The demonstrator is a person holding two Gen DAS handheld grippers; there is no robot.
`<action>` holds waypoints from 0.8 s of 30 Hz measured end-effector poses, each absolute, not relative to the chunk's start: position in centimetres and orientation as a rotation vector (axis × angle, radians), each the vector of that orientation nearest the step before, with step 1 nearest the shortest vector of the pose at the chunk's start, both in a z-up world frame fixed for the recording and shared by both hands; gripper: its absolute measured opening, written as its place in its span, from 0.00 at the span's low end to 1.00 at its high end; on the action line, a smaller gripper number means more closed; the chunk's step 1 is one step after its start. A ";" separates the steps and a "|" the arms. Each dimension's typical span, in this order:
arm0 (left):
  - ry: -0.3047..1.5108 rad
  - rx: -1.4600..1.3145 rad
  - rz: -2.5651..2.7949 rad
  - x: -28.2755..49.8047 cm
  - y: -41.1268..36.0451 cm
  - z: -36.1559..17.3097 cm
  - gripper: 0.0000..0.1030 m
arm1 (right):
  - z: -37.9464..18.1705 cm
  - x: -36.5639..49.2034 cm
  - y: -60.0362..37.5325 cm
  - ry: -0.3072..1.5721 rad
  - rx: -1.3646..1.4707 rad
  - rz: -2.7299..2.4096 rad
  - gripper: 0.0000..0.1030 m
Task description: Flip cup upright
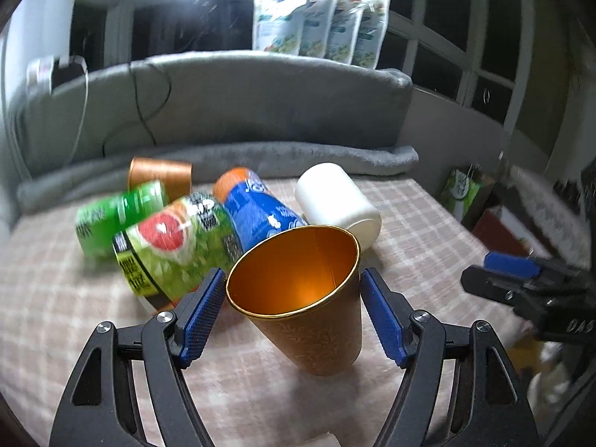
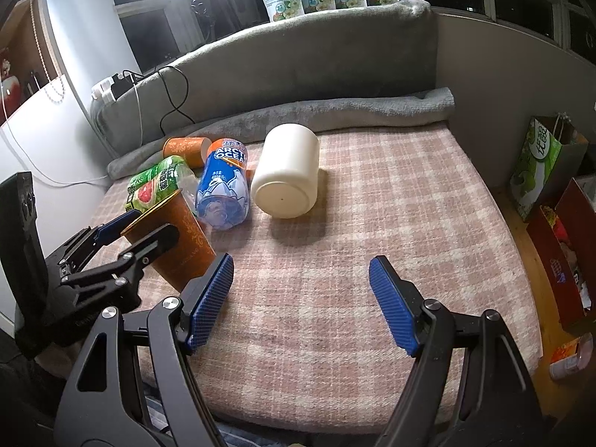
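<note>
An orange patterned cup point(image 1: 316, 320) with a gold rim stands mouth-up, tilted, on the pink checked blanket point(image 1: 417, 253). My left gripper point(image 1: 292, 279) is open with its blue pads either side of the cup's rim, not squeezing it. In the right wrist view the same cup point(image 2: 175, 238) stands at the left, with the left gripper point(image 2: 134, 227) around it. My right gripper point(image 2: 301, 283) is open and empty over bare blanket. A white cup point(image 2: 287, 171) lies on its side, base toward me. A second orange cup point(image 2: 184, 149) lies on its side at the back.
A blue Arctic Ocean bottle point(image 2: 223, 186) and green grapefruit bottles point(image 2: 156, 182) lie beside the cups. A grey rolled blanket point(image 2: 335, 111) and sofa back border the far side. A green paper bag point(image 2: 536, 164) and red box point(image 2: 562, 260) stand on the floor at right.
</note>
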State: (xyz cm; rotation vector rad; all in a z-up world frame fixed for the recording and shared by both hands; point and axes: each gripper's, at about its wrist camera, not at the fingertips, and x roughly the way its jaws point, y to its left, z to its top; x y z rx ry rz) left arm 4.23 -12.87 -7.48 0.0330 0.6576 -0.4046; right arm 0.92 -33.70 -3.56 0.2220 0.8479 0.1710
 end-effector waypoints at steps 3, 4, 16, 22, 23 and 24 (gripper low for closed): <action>0.634 0.085 -0.403 3.9 -13.2 -7.6 0.72 | -3.5 0.9 -33.7 0.846 0.225 0.167 0.76; 0.628 0.099 -0.401 3.7 -13.4 -7.6 0.72 | -3.5 0.8 -33.8 0.844 0.227 0.165 0.76; 0.585 0.212 -0.378 3.2 -14.6 -8.7 0.72 | -3.3 0.7 -33.8 0.841 0.232 0.161 0.76; 0.582 0.223 -0.389 2.9 -14.6 -8.9 0.72 | -3.4 0.7 -33.8 0.840 0.232 0.162 0.76; 0.586 0.220 -0.393 2.9 -14.6 -8.9 0.72 | -3.4 0.6 -33.8 0.839 0.232 0.162 0.76; 0.588 0.217 -0.397 2.8 -14.5 -8.9 0.72 | -3.4 0.6 -33.8 0.840 0.232 0.163 0.76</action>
